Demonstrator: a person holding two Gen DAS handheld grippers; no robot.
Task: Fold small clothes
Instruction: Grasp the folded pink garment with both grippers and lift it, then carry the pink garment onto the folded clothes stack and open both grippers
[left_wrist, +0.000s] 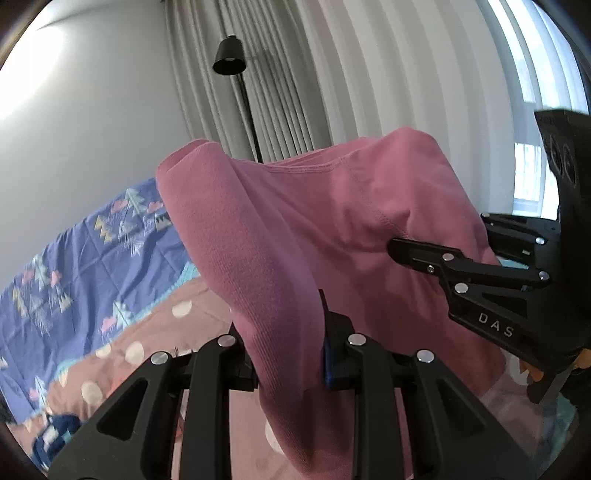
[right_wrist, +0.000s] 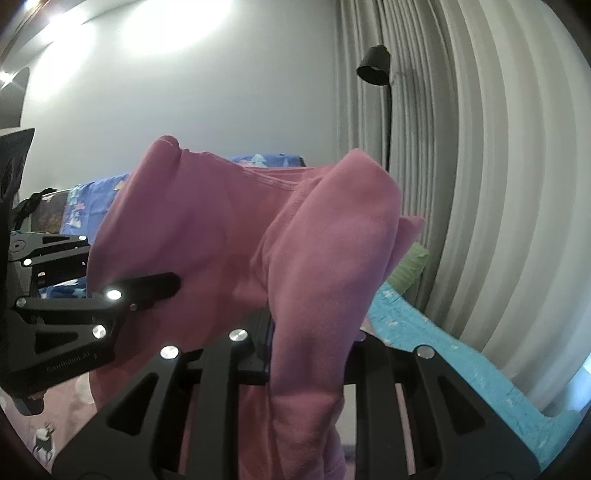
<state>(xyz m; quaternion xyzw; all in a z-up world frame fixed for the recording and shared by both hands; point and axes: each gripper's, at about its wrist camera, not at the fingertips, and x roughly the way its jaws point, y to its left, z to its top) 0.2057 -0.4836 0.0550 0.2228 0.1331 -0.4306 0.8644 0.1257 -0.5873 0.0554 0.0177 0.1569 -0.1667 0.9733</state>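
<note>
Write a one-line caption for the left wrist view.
Left gripper and right gripper hold a pink garment aloft over the patterned bedding.

A plain pink garment (left_wrist: 295, 229), a blue tree-patterned sheet (left_wrist: 92, 258), a black lamp (right_wrist: 375, 66), grey curtains (right_wrist: 461, 147).

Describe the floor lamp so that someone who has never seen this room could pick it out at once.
Start at the long pale curtains covering the far wall. Where they meet the plain white wall, a thin black pole rises behind the pink garment. On top sits the floor lamp, whose black bell-shaped shade is the only dark object there.
</note>
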